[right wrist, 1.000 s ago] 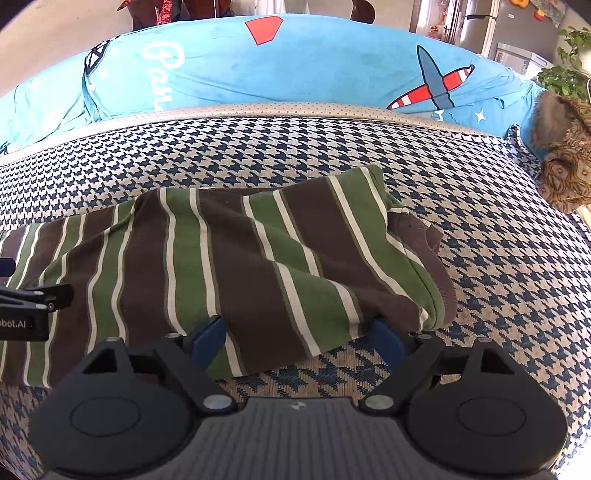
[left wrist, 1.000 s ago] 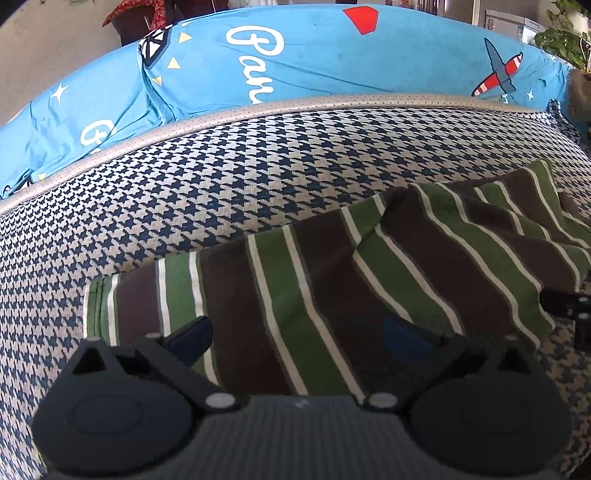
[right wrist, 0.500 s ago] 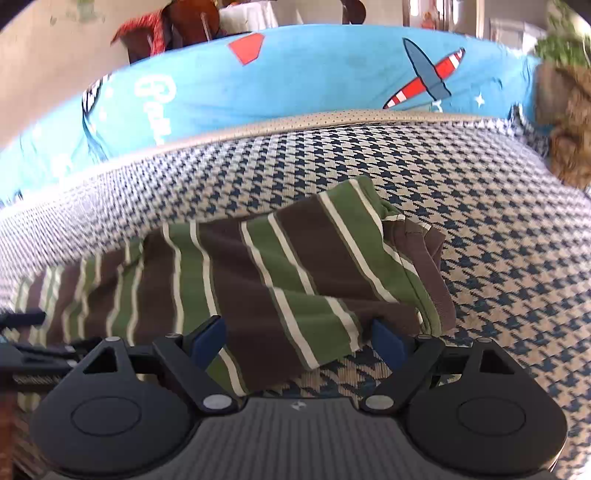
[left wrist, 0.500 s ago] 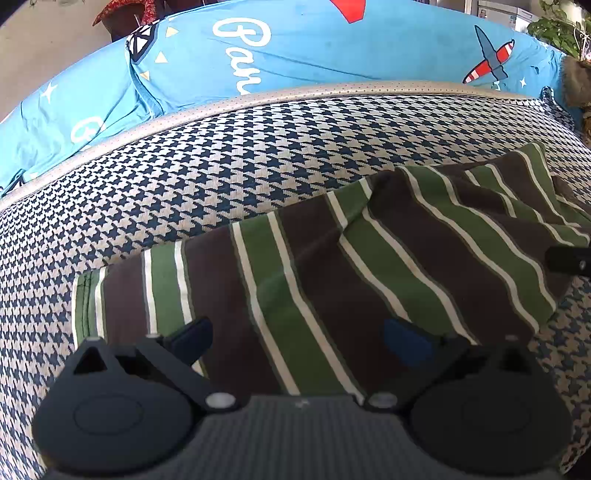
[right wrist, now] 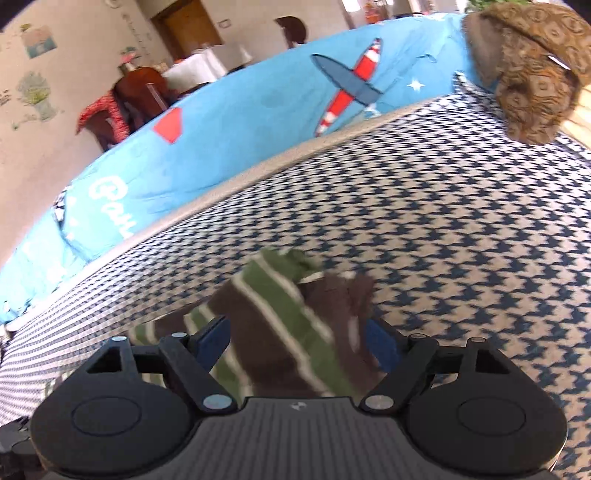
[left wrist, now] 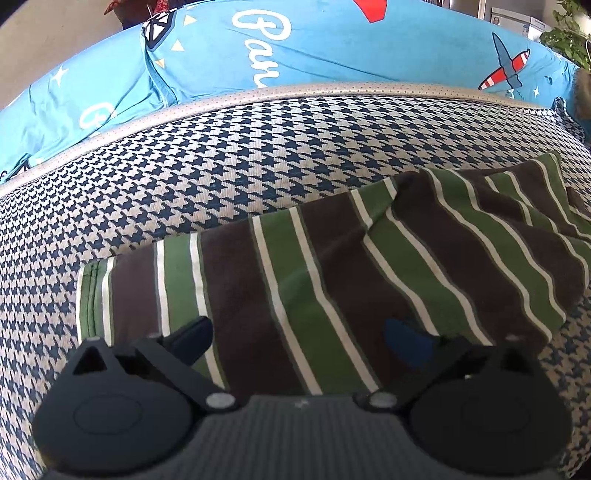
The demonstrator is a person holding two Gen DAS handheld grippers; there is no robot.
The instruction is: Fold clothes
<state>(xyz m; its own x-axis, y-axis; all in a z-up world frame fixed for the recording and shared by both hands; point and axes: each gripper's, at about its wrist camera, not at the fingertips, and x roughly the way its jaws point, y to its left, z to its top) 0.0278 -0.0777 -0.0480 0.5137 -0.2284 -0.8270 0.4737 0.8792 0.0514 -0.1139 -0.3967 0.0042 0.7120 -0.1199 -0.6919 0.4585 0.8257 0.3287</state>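
A green, brown and white striped garment (left wrist: 332, 266) lies spread on the houndstooth-covered surface (left wrist: 240, 166). My left gripper (left wrist: 298, 339) is open low over the garment's near edge, toward its left end, with the cloth running between the fingers (left wrist: 192, 334). In the right wrist view the garment's right end (right wrist: 291, 314) is bunched and blurred. My right gripper (right wrist: 296, 343) is open with that bunched cloth between its wide-apart fingers (right wrist: 212, 339). I cannot tell whether either gripper touches the cloth.
A blue quilt with an aeroplane print (left wrist: 332, 48) runs along the far edge of the surface. A brown patterned cushion (right wrist: 532, 62) sits at the far right. Behind stand a chair draped in red cloth (right wrist: 122, 107) and a plant (left wrist: 569, 29).
The right wrist view has tilted upward and swung toward the garment's right end, which now looks bunched and blurred. The left gripper has shifted only slightly. The right gripper has left the left view.
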